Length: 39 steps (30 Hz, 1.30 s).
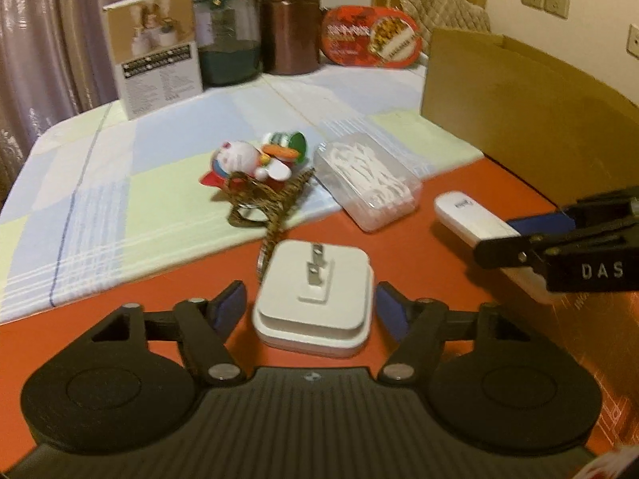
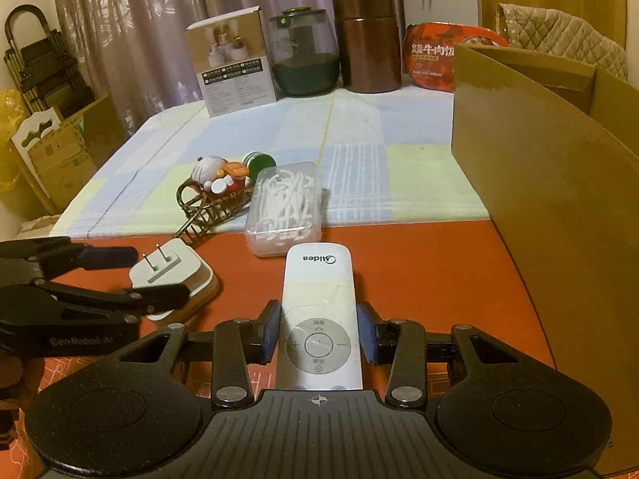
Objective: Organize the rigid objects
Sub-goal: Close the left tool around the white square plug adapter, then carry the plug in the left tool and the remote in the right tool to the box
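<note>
Where writing can be read, "Midea" is printed on the far end of the white remote, "DAS" is seen on the right tool, and "GenRobot AI" on the left tool. The remote is laid flat on the red surface, its long axis running away from the right wrist camera, and is bracketed by the right tool's blue pads; contact cannot be told. The left tool is spread wide around a white plug adapter, prongs pointing up, untouched.

glossy white plastic remote; clear plastic box; matt cardboard box; possibly metal canister.
</note>
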Motion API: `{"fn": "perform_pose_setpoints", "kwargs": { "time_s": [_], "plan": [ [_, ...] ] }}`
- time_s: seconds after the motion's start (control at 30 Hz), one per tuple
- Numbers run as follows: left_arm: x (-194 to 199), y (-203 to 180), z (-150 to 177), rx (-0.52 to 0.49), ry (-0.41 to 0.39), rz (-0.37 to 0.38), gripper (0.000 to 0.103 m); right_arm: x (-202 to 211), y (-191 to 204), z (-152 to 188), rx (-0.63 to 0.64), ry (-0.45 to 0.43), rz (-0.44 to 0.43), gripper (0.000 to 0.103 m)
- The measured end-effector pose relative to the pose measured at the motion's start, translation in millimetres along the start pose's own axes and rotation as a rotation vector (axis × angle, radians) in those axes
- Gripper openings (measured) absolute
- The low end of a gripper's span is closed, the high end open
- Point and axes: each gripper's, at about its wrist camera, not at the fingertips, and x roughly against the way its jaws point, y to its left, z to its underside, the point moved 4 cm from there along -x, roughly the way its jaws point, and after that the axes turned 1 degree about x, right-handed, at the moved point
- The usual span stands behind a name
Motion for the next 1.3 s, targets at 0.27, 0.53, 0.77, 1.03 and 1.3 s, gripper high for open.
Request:
{"fn": "perform_pose_setpoints", "kwargs": {
  "time_s": [0.27, 0.53, 0.77, 1.03, 1.3],
  "plan": [
    [-5.2, -9.4, 0.1, 0.003, 0.013, -0.036, 0.06, 1.3, -3.2, -0.4, -0.021, 0.001, 0.002, 0.038],
    [-13.5, -15.6, -1.3, 0.031, 0.014, -0.065, 0.061, 1.2, -4.3, -0.7, -0.032, 0.004, 0.001, 0.038],
    [8.5, -22.0, -7.7, 0.12, -0.026, -0.074, 0.06, 4.2, -4.3, -3.0, -0.03, -0.006, -0.003, 0.037],
    [40.3, -34.4, -10.1, 0.149, -0.028, -0.093, 0.06, 24.4, -7.0, -6.4, -0.03, -0.022, -0.013, 0.038],
    [91.7, -53.8, -15.8, 0.265, -0.037, -0.126, 0.06, 74.7, -9.6, -17.3, -0.02, -0.064, -0.018, 0.038]
  ]
}}
